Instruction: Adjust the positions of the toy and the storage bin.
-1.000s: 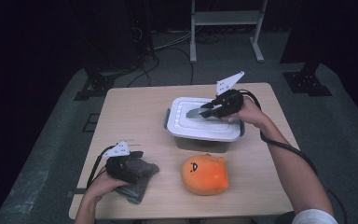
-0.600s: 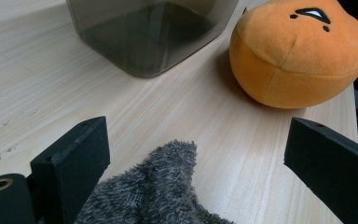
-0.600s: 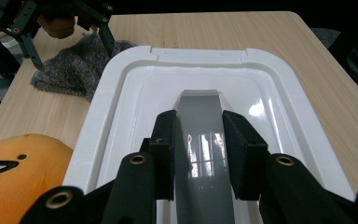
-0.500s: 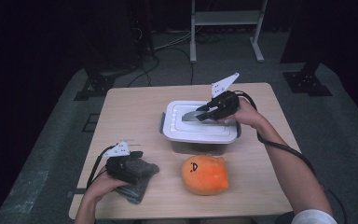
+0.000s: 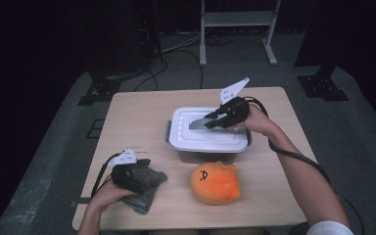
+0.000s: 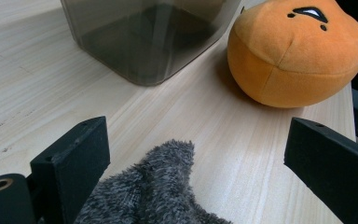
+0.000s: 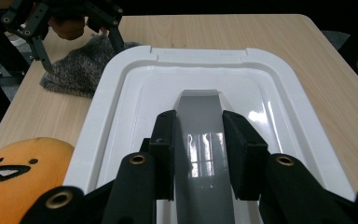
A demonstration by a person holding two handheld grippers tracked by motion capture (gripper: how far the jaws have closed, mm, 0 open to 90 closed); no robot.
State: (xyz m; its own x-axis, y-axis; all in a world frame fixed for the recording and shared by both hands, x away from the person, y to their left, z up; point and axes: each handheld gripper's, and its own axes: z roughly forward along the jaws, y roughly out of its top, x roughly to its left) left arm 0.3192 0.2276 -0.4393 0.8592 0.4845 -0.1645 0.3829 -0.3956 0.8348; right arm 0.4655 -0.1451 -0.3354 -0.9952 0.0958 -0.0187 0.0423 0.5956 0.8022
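right gripper (image 7: 198, 154) has its jaws closed narrow on the grey handle (image 7: 200, 116) of the white lid (image 5: 208, 129), which sits on the storage box (image 6: 149, 37) at the table's middle. that handle's long axis runs straight along the jaws, so i'd judge a plain upward pull suits it. left gripper (image 5: 132, 172) hangs wide open over the grey fuzzy cloth (image 6: 158, 191), just beside the orange plush toy (image 5: 215, 182).
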